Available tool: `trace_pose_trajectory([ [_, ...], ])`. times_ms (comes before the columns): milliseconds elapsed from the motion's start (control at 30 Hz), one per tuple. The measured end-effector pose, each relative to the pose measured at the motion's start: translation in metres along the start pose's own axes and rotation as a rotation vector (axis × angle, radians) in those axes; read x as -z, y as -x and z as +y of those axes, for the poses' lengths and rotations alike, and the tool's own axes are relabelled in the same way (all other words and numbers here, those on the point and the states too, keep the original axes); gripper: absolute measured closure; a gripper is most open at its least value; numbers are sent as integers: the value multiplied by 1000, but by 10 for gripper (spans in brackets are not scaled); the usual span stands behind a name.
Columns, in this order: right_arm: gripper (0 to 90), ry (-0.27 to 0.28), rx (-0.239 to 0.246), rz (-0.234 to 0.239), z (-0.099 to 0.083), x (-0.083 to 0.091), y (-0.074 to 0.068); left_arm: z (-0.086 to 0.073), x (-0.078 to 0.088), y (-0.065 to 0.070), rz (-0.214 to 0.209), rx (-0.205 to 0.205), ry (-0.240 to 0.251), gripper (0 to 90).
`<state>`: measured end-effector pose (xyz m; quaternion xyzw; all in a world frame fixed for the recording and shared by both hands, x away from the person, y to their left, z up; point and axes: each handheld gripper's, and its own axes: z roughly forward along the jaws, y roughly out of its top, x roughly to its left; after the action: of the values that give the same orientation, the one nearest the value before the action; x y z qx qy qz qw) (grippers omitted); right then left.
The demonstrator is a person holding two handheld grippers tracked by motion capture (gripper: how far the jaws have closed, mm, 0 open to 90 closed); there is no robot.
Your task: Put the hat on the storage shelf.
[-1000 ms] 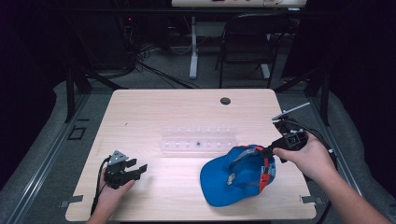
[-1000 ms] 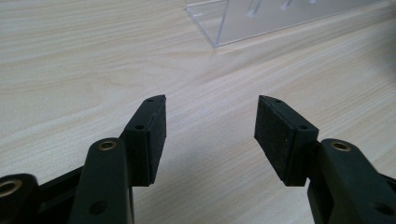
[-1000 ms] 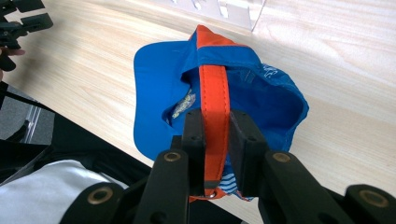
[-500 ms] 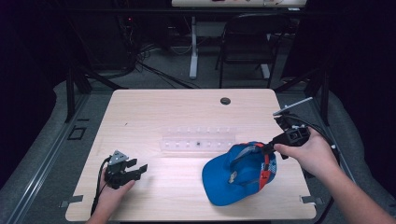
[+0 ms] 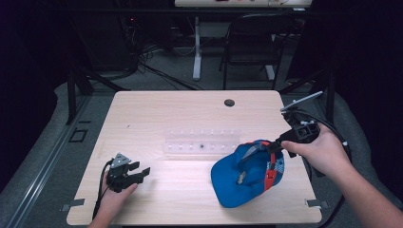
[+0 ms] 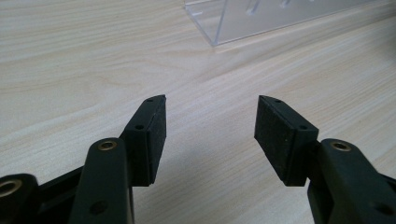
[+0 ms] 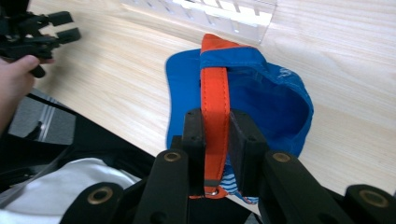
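A blue cap [image 5: 240, 178] with an orange strap [image 7: 215, 102] lies upside down at the right front of the wooden table [image 5: 157, 114]. My right gripper [image 5: 274, 145] is shut on the orange strap at the cap's back edge and holds that edge a little raised. In the right gripper view the two black pads [image 7: 194, 135] clamp the strap from both sides, with the cap's blue inside [image 7: 261, 102] beyond them. My left gripper [image 5: 142, 172] rests low at the left front of the table, open, with bare wood between its pads [image 6: 154, 133].
A clear plastic rack [image 5: 202, 141] lies across the middle of the table, just behind the cap, and its corner [image 6: 243, 23] sits ahead of the left gripper. A dark round hole [image 5: 229, 102] marks the far side. A folding chair [image 5: 252, 42] stands beyond the table.
My right gripper has lifted and shifted slightly to the right with the strap, raising the cap's back edge. The left gripper has stayed in place.
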<state>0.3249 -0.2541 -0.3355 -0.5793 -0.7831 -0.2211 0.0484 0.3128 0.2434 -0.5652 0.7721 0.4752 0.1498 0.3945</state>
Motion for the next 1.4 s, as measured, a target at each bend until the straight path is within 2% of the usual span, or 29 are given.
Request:
trace_pose_trajectory([
  [167, 780, 0, 9, 19, 4, 8, -4, 0, 0, 0, -1, 4, 1, 442],
  [233, 780, 18, -3, 18, 4, 9, -8, 0, 0, 0, 0, 3, 1, 442],
  [300, 780, 9, 12, 18, 5, 11, -9, 0, 0, 0, 0, 4, 1, 442],
  [533, 780, 14, 12, 26, 8, 17, -13, 0, 0, 0, 0, 4, 0, 442],
  [700, 780, 27, 8, 51, 10, 25, -18, 0, 0, 0, -2, 6, -1, 442],
  [933, 780, 36, -39, 99, 13, 28, -10, 0, 0, 0, -1, 5, 1, 442],
  [1033, 780, 36, -69, 142, 13, 28, -6, 0, 0, 0, -1, 6, -1, 442],
  [1067, 780, 52, -84, 158, 13, 27, -6, 0, -1, 0, -1, 6, -1, 442],
  [1100, 780, 52, -76, 163, 13, 27, -4, 0, -1, 0, -2, 5, -1, 442],
  [1167, 780, 58, -96, 172, 14, 26, -5, 0, -1, 0, -2, 3, 2, 442],
  [1233, 780, 57, -93, 179, 14, 26, -5, 0, -1, 0, -2, 3, 2, 442],
  [1300, 780, 52, -86, 200, 15, 25, -4, 0, -1, 0, -3, 2, 0, 442],
  [1367, 779, 55, -100, 219, 16, 25, -5, 0, -1, 0, -3, 6, -1, 442],
  [1400, 779, 57, -89, 224, 16, 25, -4, 0, -1, 0, -3, 6, -2, 442],
])
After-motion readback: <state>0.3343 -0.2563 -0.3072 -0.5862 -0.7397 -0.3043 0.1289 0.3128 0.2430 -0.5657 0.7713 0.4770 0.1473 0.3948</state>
